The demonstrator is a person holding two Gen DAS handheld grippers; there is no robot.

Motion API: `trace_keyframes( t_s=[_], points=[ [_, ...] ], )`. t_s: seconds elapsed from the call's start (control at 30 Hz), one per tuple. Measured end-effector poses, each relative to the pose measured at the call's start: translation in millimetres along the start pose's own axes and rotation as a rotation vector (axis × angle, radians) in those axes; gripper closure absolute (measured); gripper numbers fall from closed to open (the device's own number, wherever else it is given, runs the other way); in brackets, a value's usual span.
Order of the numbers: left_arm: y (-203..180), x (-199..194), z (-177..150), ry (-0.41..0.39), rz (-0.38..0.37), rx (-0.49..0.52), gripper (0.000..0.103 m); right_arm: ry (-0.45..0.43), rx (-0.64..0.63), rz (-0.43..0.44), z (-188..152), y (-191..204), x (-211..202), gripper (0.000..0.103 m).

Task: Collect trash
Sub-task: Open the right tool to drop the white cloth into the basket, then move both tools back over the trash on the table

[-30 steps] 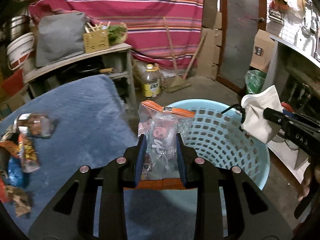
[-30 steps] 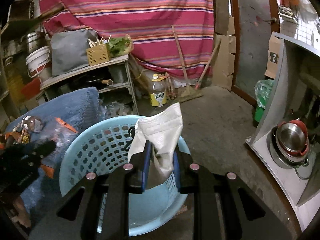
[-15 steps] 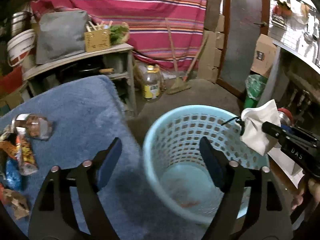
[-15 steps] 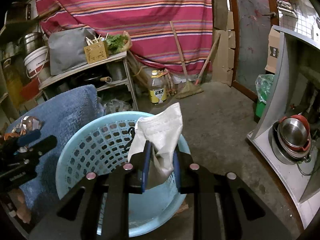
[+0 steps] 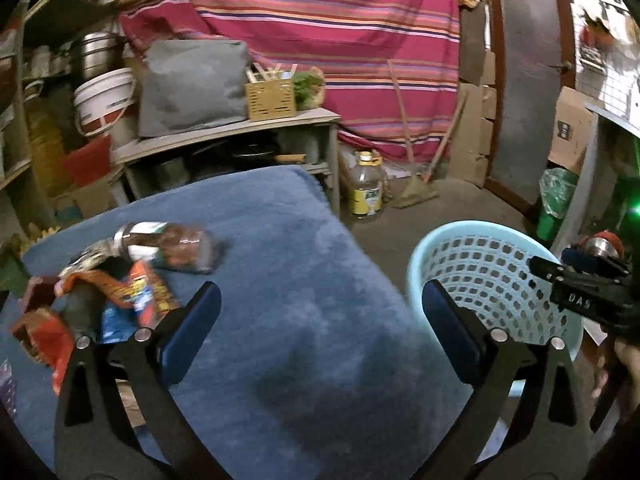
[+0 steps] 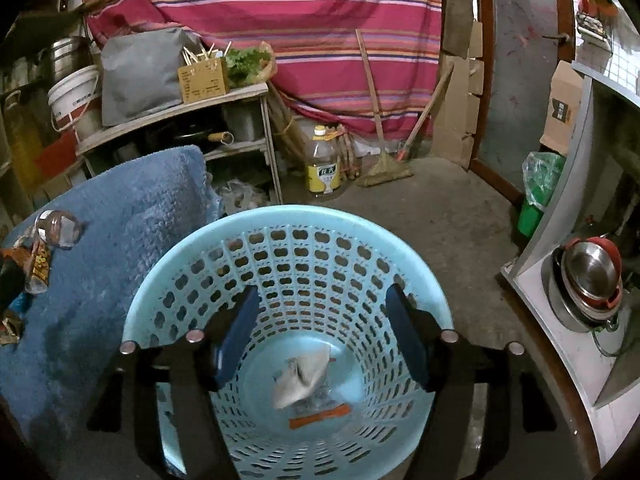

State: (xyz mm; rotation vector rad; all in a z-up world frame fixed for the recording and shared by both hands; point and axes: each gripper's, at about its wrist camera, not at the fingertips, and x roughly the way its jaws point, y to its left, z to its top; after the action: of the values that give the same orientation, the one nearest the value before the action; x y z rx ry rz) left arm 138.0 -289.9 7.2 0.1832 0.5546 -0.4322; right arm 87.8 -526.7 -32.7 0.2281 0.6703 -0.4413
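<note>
Lying at the bottom of the basket point(image 6: 280, 240), the white cloth point(image 6: 298, 376) is no longer in the right gripper point(image 6: 320, 340), which held it clamped above the rim half a second ago. Under it there is the clear bag with orange edge point(image 6: 320, 410), which the left gripper point(image 5: 320, 328) carried one second ago and has let go already. So two pieces of trash are now collected, and both tools are free.

The right gripper hangs over the mouth of the basket; its jaws are opening and nothing is between them, only the view down to the cloth. The left gripper has swung away from the basket toward the blue mat point(image 5: 280, 260); its jaws are opening to their widest and they are empty too. In its view the basket stands at the right, beside the mat, and the right gripper shows at the far right edge.

The remaining trash is on the left part of the mat: a bottle point(image 5: 172, 246) lying on its side, and just beside it a heap of wrappers point(image 5: 132, 300), some of them touching the bottle. I judge that the task is only partly done, and that the left gripper is the nearer one to this heap, so the next pick is probably there
</note>
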Motion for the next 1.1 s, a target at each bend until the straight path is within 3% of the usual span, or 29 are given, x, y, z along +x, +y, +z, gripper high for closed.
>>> trace_keyframes(
  t_s=[0.07, 0.17, 0.27, 0.47, 0.7, 0.87, 1.1],
  points=[
    [15.3, -7.2, -2.1, -0.003, 0.021, -0.012, 0.006, -0.018, 0.000, 0.005, 1.3, 6.0, -6.3, 0.028],
    [46.7, -21.5, -4.0, -0.012, 0.055, -0.031, 0.006, -0.060, -0.029, 0.027, 3.7, 27.0, -24.2, 0.027],
    [80.2, -32.7, -6.0, -0.021, 0.102, -0.060, 0.005, -0.102, -0.070, 0.068, 6.5, 55.2, -39.3, 0.019],
    [151.0, -46.5, -18.6, -0.016, 0.198, -0.127, 0.005, -0.156, -0.129, 0.156, 7.4, 111.5, -61.6, 0.019],
    [219.5, -55.9, -47.2, 0.030, 0.283, -0.166, 0.005, -0.144, -0.168, 0.264, -3.4, 178.2, -65.6, 0.019],
    [261.8, -72.3, -64.7, 0.041, 0.351, -0.187, 0.005, -0.131, -0.251, 0.287, -18.2, 221.5, -65.0, 0.019],
    [302.3, -88.5, -82.9, 0.047, 0.384, -0.244, 0.005, -0.112, -0.334, 0.371, -41.1, 281.5, -68.3, 0.019]
  ],
)
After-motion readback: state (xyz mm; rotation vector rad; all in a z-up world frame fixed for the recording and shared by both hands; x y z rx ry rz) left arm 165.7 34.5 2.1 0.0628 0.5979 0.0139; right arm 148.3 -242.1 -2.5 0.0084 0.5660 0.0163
